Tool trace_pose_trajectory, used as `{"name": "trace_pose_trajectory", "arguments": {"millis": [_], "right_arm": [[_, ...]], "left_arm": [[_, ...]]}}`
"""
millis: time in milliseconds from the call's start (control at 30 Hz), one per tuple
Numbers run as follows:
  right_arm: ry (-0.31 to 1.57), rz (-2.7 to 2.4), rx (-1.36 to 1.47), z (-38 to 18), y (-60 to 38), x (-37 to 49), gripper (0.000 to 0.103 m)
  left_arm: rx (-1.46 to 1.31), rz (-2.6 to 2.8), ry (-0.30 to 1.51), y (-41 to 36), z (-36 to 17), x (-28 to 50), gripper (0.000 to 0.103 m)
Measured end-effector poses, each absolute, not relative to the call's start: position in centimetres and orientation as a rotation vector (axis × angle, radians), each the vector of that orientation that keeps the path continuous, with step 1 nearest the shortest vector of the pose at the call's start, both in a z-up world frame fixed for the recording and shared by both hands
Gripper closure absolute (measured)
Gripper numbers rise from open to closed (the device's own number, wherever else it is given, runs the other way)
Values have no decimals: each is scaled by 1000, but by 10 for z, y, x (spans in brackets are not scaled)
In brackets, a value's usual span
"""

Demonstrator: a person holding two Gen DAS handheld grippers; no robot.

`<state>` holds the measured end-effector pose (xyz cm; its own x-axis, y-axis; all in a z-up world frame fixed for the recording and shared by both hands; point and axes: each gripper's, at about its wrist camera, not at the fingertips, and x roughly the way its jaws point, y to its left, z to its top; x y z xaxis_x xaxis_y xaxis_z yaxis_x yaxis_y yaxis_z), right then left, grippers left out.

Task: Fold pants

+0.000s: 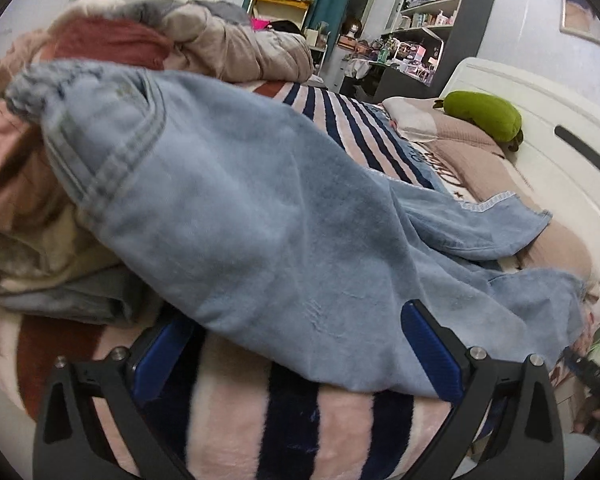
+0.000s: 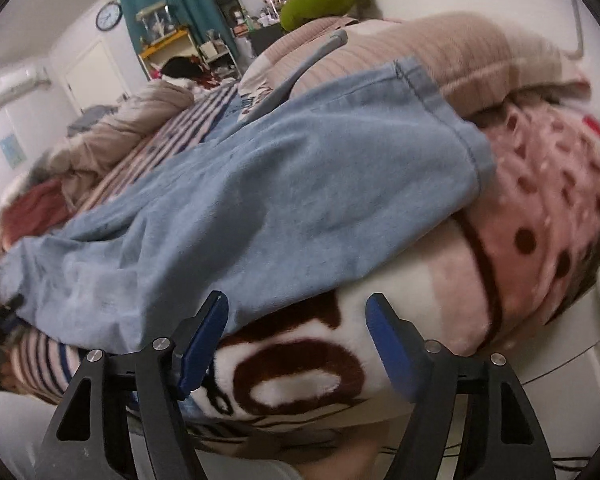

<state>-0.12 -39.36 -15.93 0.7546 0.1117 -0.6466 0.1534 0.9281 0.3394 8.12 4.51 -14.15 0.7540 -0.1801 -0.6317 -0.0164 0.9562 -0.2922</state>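
Note:
Light blue denim pants [image 1: 260, 216] lie spread across a striped blanket [image 1: 236, 424] on the bed, waistband at the upper left, legs trailing to the right. My left gripper [image 1: 296, 320] is open at the near edge of the pants, its blue pads [image 1: 432, 352] on either side of the fabric edge. In the right wrist view the pants [image 2: 260, 208] lie over the blanket [image 2: 300, 376] with the leg hems at the upper right. My right gripper [image 2: 298, 308] is open and empty just below the pants' near edge.
A pile of clothes and a beige duvet [image 1: 228, 44] sits at the far left of the bed. A green plush [image 1: 484, 116] and pillows [image 2: 460, 52] lie by the white headboard [image 1: 540, 152]. A pink dotted blanket [image 2: 548, 208] lies to the right. Shelves [image 1: 432, 20] stand behind.

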Motion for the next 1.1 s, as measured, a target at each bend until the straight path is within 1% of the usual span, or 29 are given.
{"name": "trace_pose_trajectory", "arguments": {"millis": [200,233,267,300,333,367,400,433,467,500,533,567,600,700,933,1100], "right_arm": [[664,-25,414,-162,-397,13,34],[656,-26,417,-163,-400,17,34],[652,-28,422,-163,-399,23,34],[646,-34,421,-163,-399,27,36],[641,-39,422,-163,-401,37,43],[636,-53,412,-162,-402,37,49],[630,-70,396,-160,-402,38,63],[629,-85,384,-158,-400,42,74],[625,-95,375,-157,-399,43,78],[618,-96,375,-156,-399,43,87],[608,-94,378,-154,-400,44,93],[597,-93,380,-152,-402,43,94],[585,-91,379,-150,-404,42,96],[540,-81,359,-138,-404,37,98],[433,-17,315,-96,-401,44,99],[386,24,297,-63,-404,67,100]], "left_arm": [[-340,-123,729,43,-144,89,1],[-343,-124,730,44,-144,90,3],[-348,-128,729,43,-145,90,11],[-354,-137,730,44,-145,91,22],[-359,-143,731,45,-145,92,27],[-363,-151,729,46,-145,93,36],[-363,-155,727,46,-144,93,45],[-360,-153,724,47,-143,94,51],[-354,-149,720,48,-141,93,64],[-345,-136,716,48,-139,93,78],[-334,-124,710,49,-137,92,83],[-322,-119,699,50,-134,92,91],[-314,-126,686,50,-130,89,94],[-284,-154,657,49,-115,83,98],[-210,-205,558,47,-69,73,98],[-206,-231,538,54,-44,86,98]]}}
